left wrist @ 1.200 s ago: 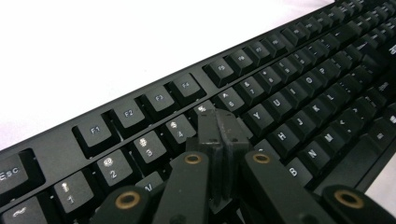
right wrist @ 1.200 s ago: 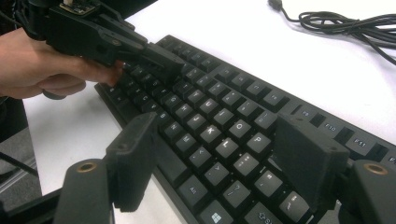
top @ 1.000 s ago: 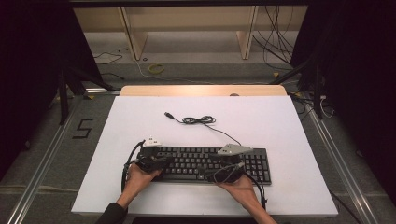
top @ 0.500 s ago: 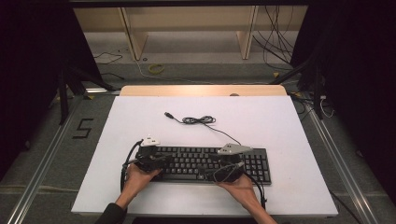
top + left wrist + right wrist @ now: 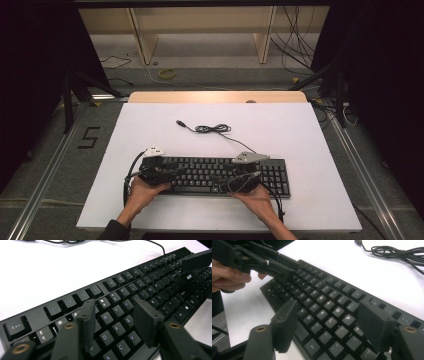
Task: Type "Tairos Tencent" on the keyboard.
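Observation:
A black keyboard [image 5: 220, 175] lies on the white table [image 5: 300, 135], near its front edge. My left gripper [image 5: 167, 172] hovers over the keyboard's left end. In the left gripper view its jaws [image 5: 116, 325] have just been opening and stand apart above the letter keys, with nothing pressed between them. My right gripper [image 5: 235, 180] is over the middle-right keys. In the right gripper view its jaws [image 5: 329, 325] have just closed a little but stay wide apart over the keys, gripping nothing. The keyboard's cable [image 5: 212, 129] lies coiled behind it, its plug loose on the table.
A wooden strip [image 5: 217, 96] borders the table's far edge. Beyond it, wooden shelf legs and loose cables lie on the floor. Bare white surface lies to the left, right and behind the keyboard.
The left gripper's jaws look further apart than before. Both hands and the keyboard stay where they were.

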